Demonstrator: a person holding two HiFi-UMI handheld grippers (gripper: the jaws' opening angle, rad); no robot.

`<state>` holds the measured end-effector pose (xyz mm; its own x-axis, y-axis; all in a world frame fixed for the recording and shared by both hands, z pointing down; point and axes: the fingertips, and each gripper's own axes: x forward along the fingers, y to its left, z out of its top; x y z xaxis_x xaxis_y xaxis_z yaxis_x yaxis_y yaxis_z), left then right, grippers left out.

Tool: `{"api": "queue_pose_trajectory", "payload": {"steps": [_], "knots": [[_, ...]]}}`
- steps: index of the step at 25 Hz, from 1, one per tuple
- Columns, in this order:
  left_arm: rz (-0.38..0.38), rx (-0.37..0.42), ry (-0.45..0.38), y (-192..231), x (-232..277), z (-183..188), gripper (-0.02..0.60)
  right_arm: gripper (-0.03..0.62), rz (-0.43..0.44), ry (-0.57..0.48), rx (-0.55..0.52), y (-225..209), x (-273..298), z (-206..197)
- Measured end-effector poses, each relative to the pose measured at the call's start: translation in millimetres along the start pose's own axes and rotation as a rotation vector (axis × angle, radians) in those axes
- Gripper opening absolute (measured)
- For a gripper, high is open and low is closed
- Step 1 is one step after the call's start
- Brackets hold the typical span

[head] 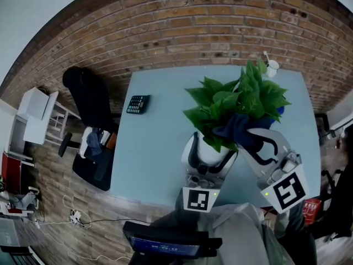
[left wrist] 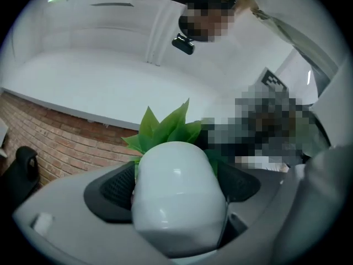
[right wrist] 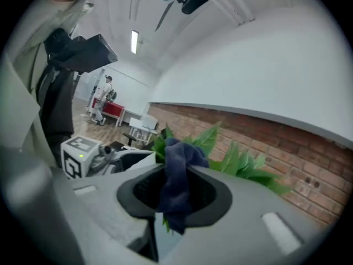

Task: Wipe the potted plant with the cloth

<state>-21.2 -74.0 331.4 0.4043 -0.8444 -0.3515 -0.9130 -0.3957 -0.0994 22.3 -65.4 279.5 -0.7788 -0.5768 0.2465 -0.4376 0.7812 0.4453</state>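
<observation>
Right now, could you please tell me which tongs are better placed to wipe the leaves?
The right tongs: they grip the dark blue cloth right at the leaves, while the left tongs are closed round the white pot.

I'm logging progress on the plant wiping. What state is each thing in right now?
left gripper: shut on the white pot
white pot: clamped by its sides, plant in it
right gripper: shut on the cloth
cloth: bunched, in among the leaves
calculator: lying flat on the table, untouched
</observation>
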Motion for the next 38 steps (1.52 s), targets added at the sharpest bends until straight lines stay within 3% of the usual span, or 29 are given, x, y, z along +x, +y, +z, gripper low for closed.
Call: {"api": "queue_pose_trajectory", "payload": {"steps": [2, 3, 5, 8, 12, 17, 19, 23, 25, 28, 30, 35, 38], "knots": [[0.015, -0.034, -0.005, 5, -2, -1, 0.483, 0.094, 0.057, 0.004, 0.018, 9, -9, -3], [0.014, -0.046, -0.008, 9, 0, -2, 0.483, 0.094, 0.022, 0.013, 0.068, 0, -14, -5], [0.004, -0.087, -0.005, 19, 5, -7, 0.483, 0.094, -0.160, 0.029, 0.155, -41, -24, -11], [-0.005, -0.182, -0.001, 22, 3, -11, 0.482, 0.094, -0.422, -0.049, 0.081, -111, -36, -8], [-0.056, -0.199, 0.013, 6, 2, -11, 0.483, 0.094, -0.621, -0.176, 0.027, -156, -57, 15], [-0.063, -0.226, 0.021, 2, 0, -14, 0.483, 0.094, -0.812, -0.168, -0.078, -175, -74, 23], [-0.070, -0.183, 0.015, -3, -3, -9, 0.482, 0.094, -0.768, -0.148, -0.102, -170, -64, 23], [-0.061, -0.016, 0.012, -12, -2, 1, 0.482, 0.094, -0.482, 0.021, -0.184, -117, -9, 2], [-0.055, 0.050, 0.032, -11, -1, -2, 0.480, 0.094, -0.359, 0.063, -0.169, -85, 3, -6], [-0.039, 0.023, 0.050, -2, -2, -8, 0.480, 0.094, -0.189, 0.036, -0.149, -46, 5, 4], [-0.035, 0.015, 0.036, -2, -3, -4, 0.480, 0.094, -0.212, 0.004, -0.201, -52, -6, 24], [-0.097, 0.173, -0.046, -24, -5, 17, 0.480, 0.094, -0.546, -0.131, -0.291, -143, -45, 69], [-0.136, 0.211, -0.072, -39, -4, 25, 0.480, 0.094, -0.594, -0.123, -0.277, -172, -43, 74]]}}
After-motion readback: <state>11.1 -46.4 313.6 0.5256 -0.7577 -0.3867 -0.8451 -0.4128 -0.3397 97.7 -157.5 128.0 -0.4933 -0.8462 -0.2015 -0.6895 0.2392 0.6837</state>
